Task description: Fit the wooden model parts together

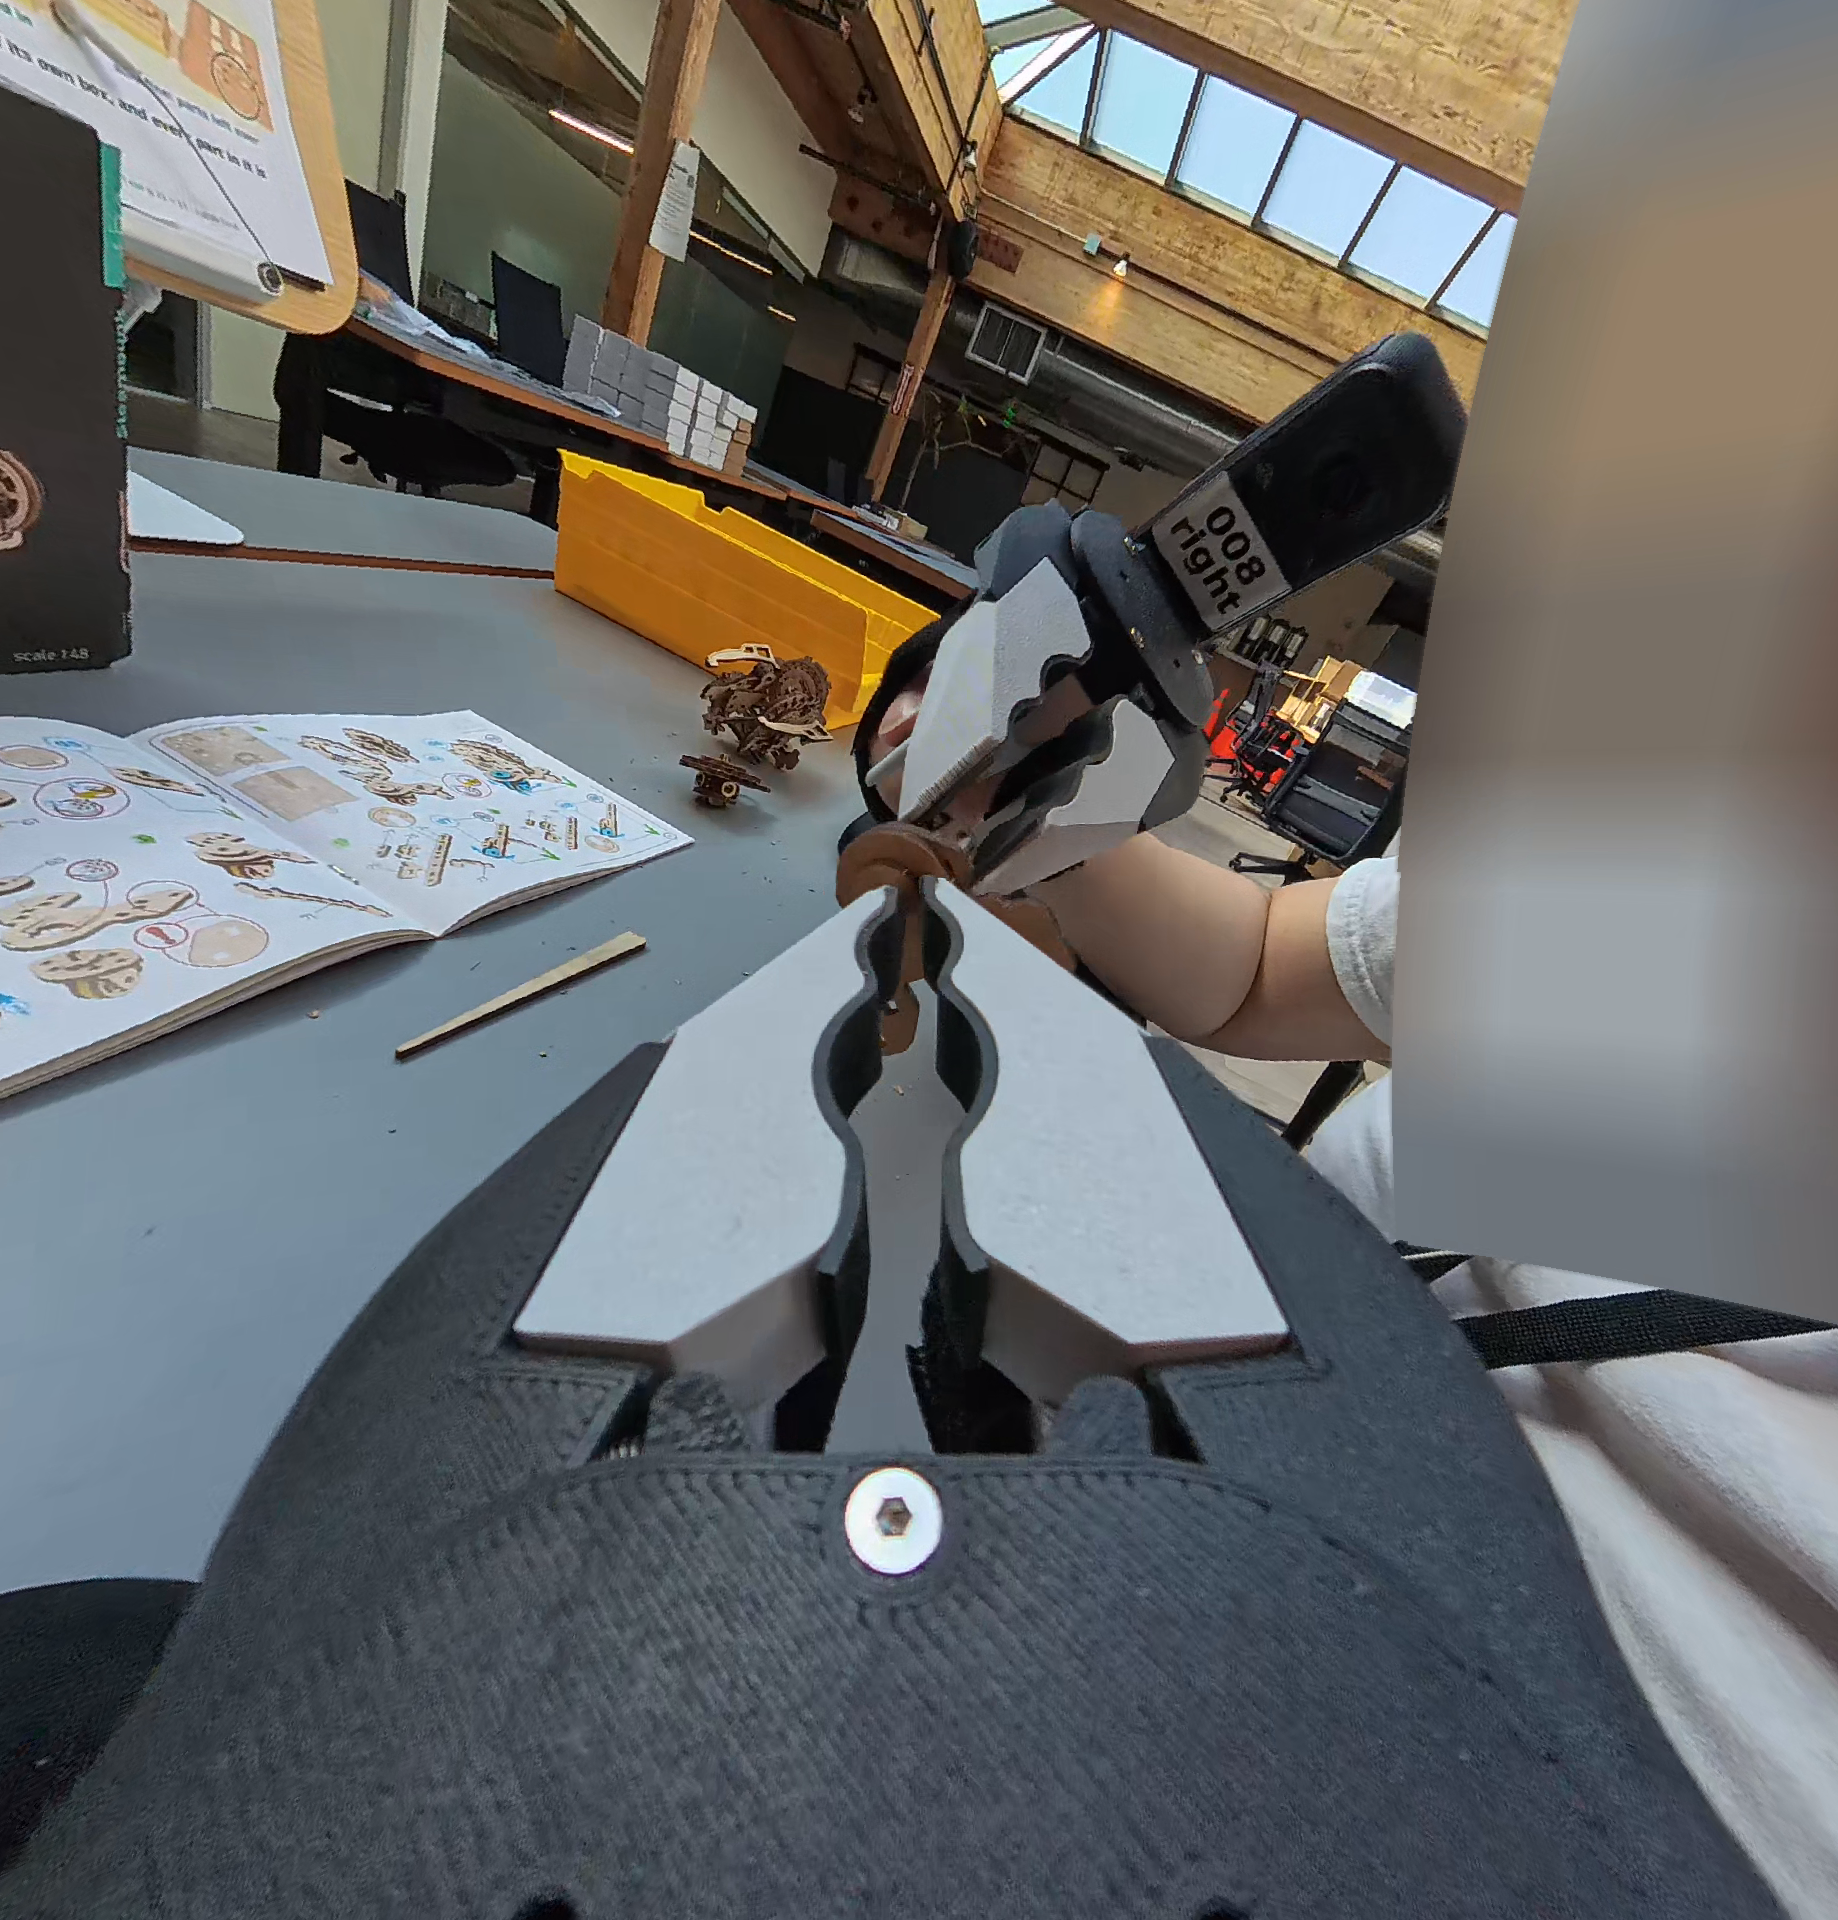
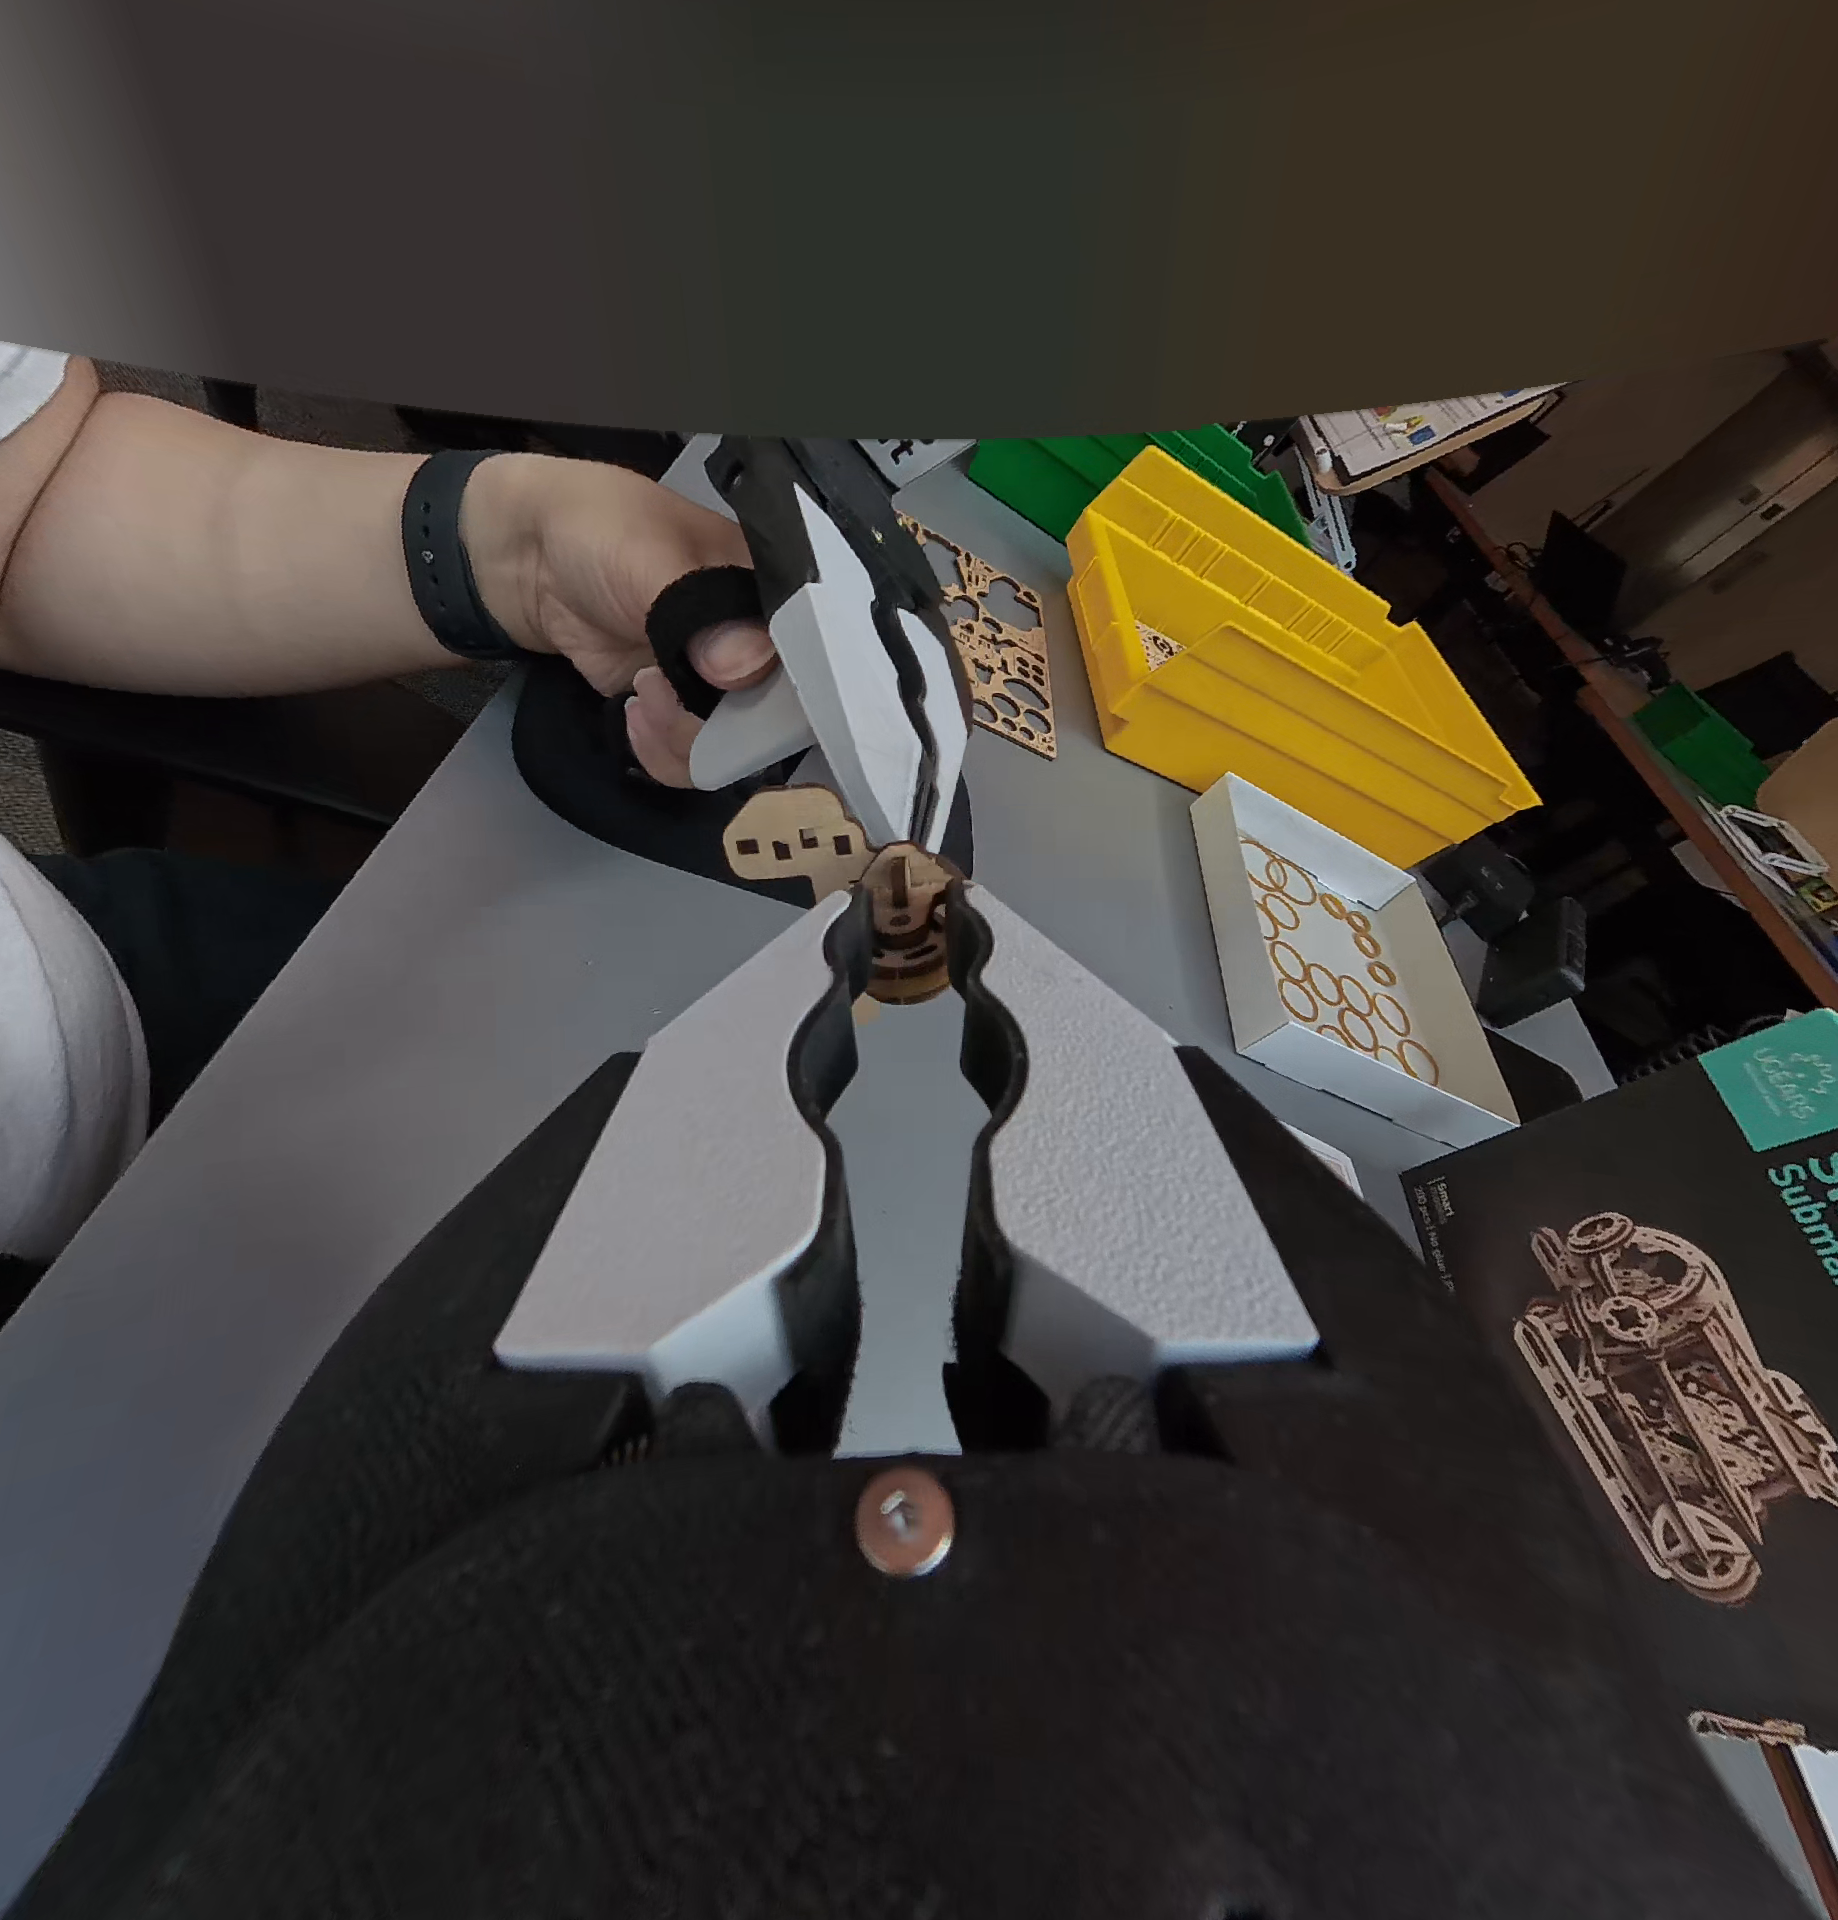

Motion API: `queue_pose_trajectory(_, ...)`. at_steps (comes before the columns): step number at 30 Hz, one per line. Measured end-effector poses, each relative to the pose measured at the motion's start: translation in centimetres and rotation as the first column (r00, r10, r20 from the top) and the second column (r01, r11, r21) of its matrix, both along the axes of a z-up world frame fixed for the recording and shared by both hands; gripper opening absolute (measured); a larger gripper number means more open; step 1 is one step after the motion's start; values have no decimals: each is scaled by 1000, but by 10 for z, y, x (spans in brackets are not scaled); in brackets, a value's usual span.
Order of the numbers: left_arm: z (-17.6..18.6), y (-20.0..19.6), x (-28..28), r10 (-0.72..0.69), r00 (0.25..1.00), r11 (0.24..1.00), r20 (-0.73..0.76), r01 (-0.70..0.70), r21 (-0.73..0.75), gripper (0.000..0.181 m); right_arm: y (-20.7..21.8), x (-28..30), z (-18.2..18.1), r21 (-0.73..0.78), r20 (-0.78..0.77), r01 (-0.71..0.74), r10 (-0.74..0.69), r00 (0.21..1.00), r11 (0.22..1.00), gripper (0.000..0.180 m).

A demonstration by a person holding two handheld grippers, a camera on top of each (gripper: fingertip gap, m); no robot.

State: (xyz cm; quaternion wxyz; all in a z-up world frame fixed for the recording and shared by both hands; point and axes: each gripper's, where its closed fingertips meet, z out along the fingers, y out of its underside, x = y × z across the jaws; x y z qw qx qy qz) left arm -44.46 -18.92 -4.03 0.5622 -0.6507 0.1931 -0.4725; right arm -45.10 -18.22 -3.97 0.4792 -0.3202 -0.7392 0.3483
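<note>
My left gripper [image 1: 910, 899] is shut on a flat, lobed wooden plate [image 1: 899, 987], seen edge-on between its fingers. In the right wrist view the plate [image 2: 790, 836] shows small rectangular slots and hangs from the left gripper [image 2: 910, 831]. My right gripper [image 2: 899, 899] is shut on a small round stacked wooden part [image 2: 899, 951]. Both grippers meet tip to tip above the grey table [image 2: 541, 987], and the round part touches the plate. In the left wrist view the right gripper [image 1: 946, 821] comes in from the upper right.
An open instruction booklet [image 1: 271, 831], a thin wooden stick [image 1: 520, 994] and two partly built wooden assemblies [image 1: 764, 701] lie on the table. A yellow bin [image 2: 1258, 665], a white tray of rings [image 2: 1330, 956], a cut-out wooden sheet [image 2: 998, 644] and a black box [image 2: 1673, 1299] stand around. Less than 4 cm separates the two grippers' tips.
</note>
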Motion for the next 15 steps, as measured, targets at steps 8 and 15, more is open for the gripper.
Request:
queue_pose_trajectory(8, 3, 1, 0, -8, 998, 1000, 63, 9, -16, 0, 0, 1, 3, -7, -12, -2, 2, 1000, 1000, 13)
queue_pose_trajectory(15, 7, 4, 1, -14, 987, 999, 160, 21, -42, 0, -1, 4, 8, 100, -66, 14, -7, 998, 995, 12)
